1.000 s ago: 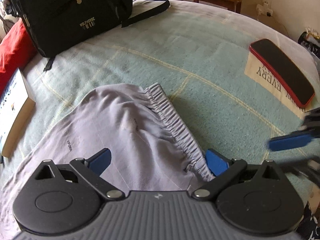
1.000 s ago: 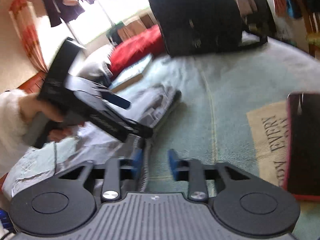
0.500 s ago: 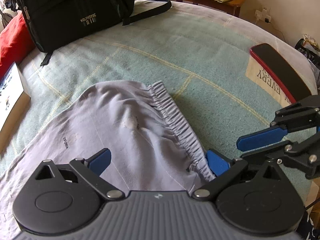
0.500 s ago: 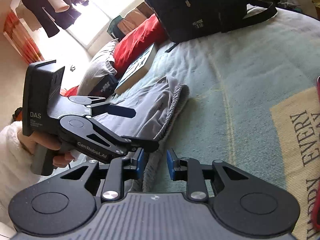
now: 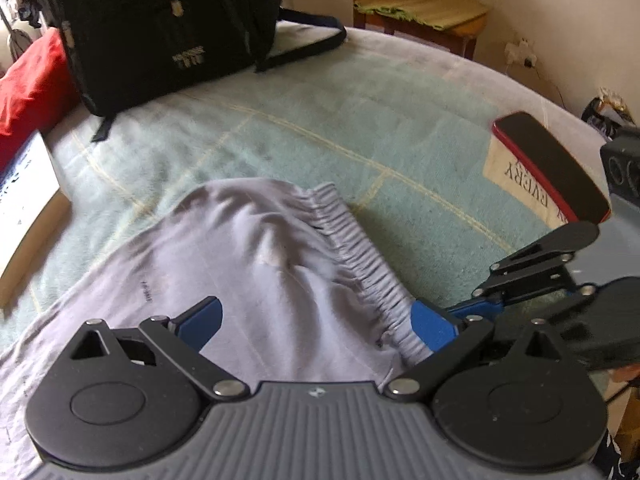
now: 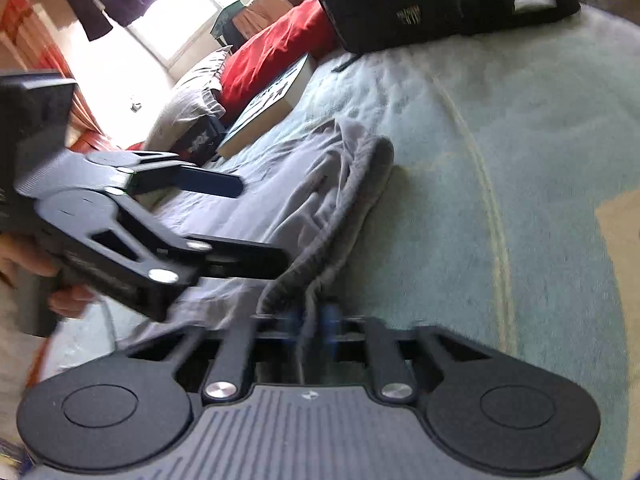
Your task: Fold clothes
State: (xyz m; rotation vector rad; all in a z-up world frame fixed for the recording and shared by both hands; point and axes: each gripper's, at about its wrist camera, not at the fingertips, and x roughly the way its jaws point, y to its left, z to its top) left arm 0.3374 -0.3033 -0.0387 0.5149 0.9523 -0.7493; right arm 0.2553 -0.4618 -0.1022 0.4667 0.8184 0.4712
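Observation:
Light grey shorts [image 5: 248, 272] with an elastic waistband [image 5: 360, 256] lie on a pale green blanket [image 5: 320, 128]. My left gripper [image 5: 316, 320] is open over the shorts, its blue fingers wide apart, one by the waistband. My right gripper [image 6: 314, 320] is shut on the waistband edge of the shorts [image 6: 304, 200]. It also shows at the right of the left wrist view [image 5: 480, 308]. The left gripper [image 6: 248, 220] shows open in the right wrist view.
A black backpack [image 5: 160, 28] stands at the back of the bed. A red pillow [image 5: 28, 84] and a book [image 5: 24, 200] are at the left. A red-edged phone [image 5: 552, 164] lies on a printed cloth at the right. A wooden chair [image 5: 420, 12] stands behind.
My right gripper moved in to the waistband beside the left gripper's finger and closed on it. The left gripper stayed open over the shorts.

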